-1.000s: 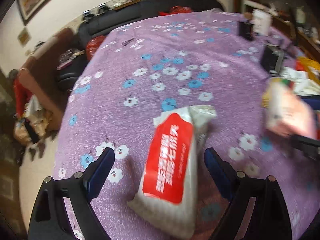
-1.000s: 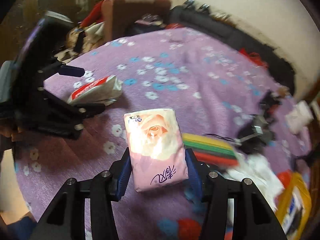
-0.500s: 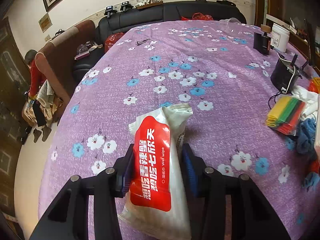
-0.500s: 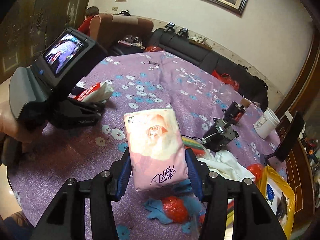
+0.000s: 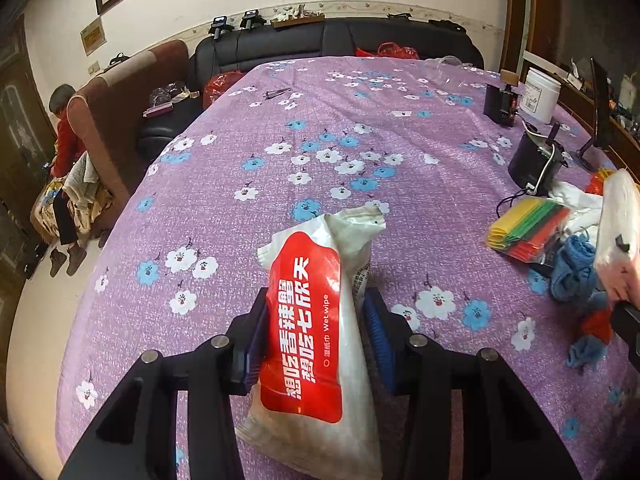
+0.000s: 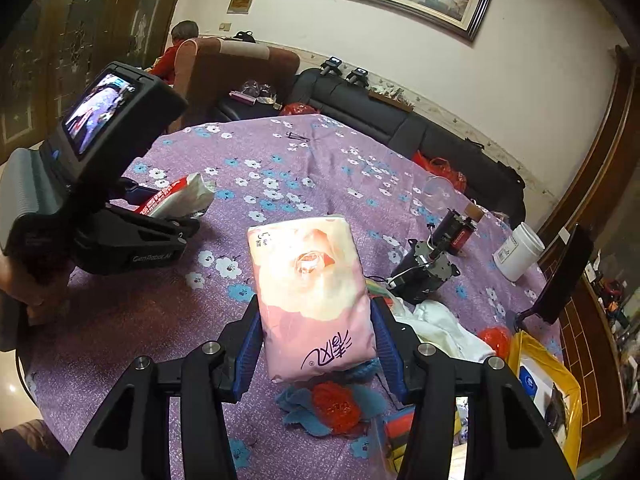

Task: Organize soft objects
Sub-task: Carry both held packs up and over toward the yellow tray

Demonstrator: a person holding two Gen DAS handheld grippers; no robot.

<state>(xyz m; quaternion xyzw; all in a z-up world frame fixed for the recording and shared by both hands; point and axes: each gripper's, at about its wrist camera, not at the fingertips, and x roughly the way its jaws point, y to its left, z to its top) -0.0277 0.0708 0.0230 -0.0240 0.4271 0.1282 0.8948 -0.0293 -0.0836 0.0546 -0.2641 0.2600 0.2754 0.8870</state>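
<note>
L tongs (image 5: 316,344) clamp a red-and-white wet wipe pack (image 5: 316,320) by its lower half, pack lifted above the purple floral counter (image 5: 280,152). R tongs (image 6: 316,344) grip a pink tissue pack (image 6: 312,300) w/ both blue pads on its sides, held over a blue-and-red cloth (image 6: 328,404). Coloured folded sheets (image 5: 524,232) lie near the counter's right edge, prob. bagged.

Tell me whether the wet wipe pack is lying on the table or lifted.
Lifted. The left gripper is shut on the wet wipe pack, and the right wrist view shows it clear of the tablecloth.
</note>
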